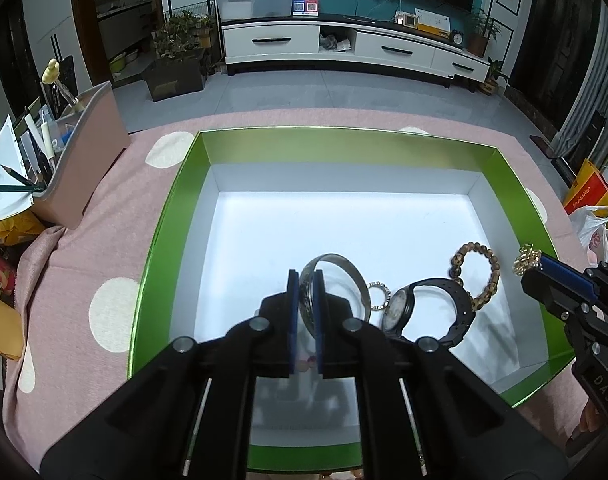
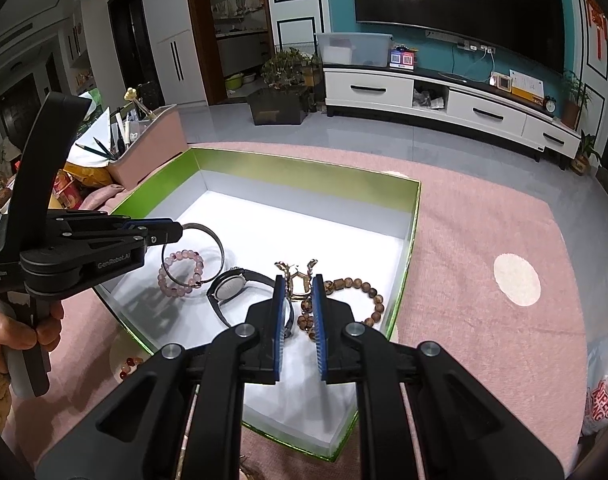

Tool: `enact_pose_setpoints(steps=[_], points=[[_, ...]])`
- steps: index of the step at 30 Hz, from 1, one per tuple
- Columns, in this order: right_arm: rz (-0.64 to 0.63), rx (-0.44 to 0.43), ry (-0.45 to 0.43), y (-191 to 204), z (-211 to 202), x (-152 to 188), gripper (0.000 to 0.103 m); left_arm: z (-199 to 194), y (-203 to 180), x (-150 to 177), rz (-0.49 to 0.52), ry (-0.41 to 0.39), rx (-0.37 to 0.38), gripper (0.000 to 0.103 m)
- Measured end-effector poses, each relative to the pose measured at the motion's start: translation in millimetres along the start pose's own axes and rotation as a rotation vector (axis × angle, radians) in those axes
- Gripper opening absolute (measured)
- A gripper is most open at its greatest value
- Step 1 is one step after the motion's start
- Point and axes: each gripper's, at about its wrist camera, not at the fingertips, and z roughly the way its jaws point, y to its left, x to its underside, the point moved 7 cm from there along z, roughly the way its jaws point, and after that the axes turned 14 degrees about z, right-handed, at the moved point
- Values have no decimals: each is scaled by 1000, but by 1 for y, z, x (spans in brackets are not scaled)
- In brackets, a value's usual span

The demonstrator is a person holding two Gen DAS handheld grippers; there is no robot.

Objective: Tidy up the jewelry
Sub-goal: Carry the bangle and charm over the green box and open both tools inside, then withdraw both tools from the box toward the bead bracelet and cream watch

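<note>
The left tongs [image 1: 305, 280] clamp the silver bangle [image 1: 343, 276] over the floor of the green box [image 1: 164, 216], beside the black watch [image 1: 427, 312] lying in that box, while the right tongs [image 2: 300, 284] grip a gold ornament [image 2: 298, 274] above the box's brown bead bracelet [image 2: 355, 292].

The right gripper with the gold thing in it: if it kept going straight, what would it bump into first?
Probably the brown bead bracelet lying in the green box. The right gripper points down at it, holding a gold ornament. Depth is hard to judge.
</note>
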Motion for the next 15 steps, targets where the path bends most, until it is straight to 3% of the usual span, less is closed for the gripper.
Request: enact_pose_setpoints(steps=[6,9,11,15], points=[[16,-1,14,-2,3,2,17,0,2,1,-3,-2,5,9],[28,-3,7,-3,0,3,20,-4,1,2,-3,-9,4,22],[32,-6,3,-4,-4,4,21,-7,0,2,-8,-15,8,36],[28,-10,-15,-4,-17,6,21,-18,0,4,-12,-32,-3,41]])
